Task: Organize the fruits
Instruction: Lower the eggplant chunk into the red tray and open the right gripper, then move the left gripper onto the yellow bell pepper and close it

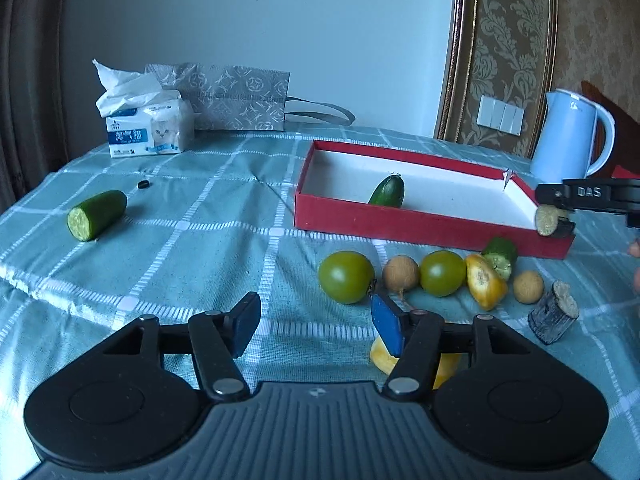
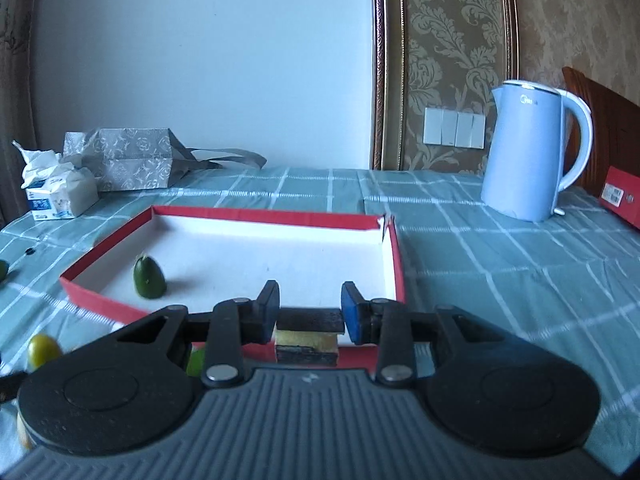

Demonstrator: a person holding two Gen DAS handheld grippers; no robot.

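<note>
A red box [image 1: 400,226] with a white inside holds one cucumber piece [image 1: 387,191]; it also shows in the right wrist view [image 2: 150,279]. My right gripper [image 2: 309,312] is shut on a dark sugarcane piece [image 2: 308,336] above the box's near right corner [image 2: 396,276]; the left wrist view shows it [image 1: 554,220]. My left gripper [image 1: 316,324] is open and empty, low over the cloth. In front of the box lie two green tomatoes [image 1: 346,277] [image 1: 442,273], two longans [image 1: 400,274], a corn piece [image 1: 485,282], a cucumber stub [image 1: 499,257] and another sugarcane piece [image 1: 554,318]. A cucumber half [image 1: 96,215] lies far left.
A yellow piece [image 1: 384,356] lies under my left gripper's right finger. A tissue pack [image 1: 148,128] and a grey gift bag [image 1: 232,96] stand at the back left. A blue kettle [image 2: 532,152] stands at the back right, beside a red box [image 2: 620,200].
</note>
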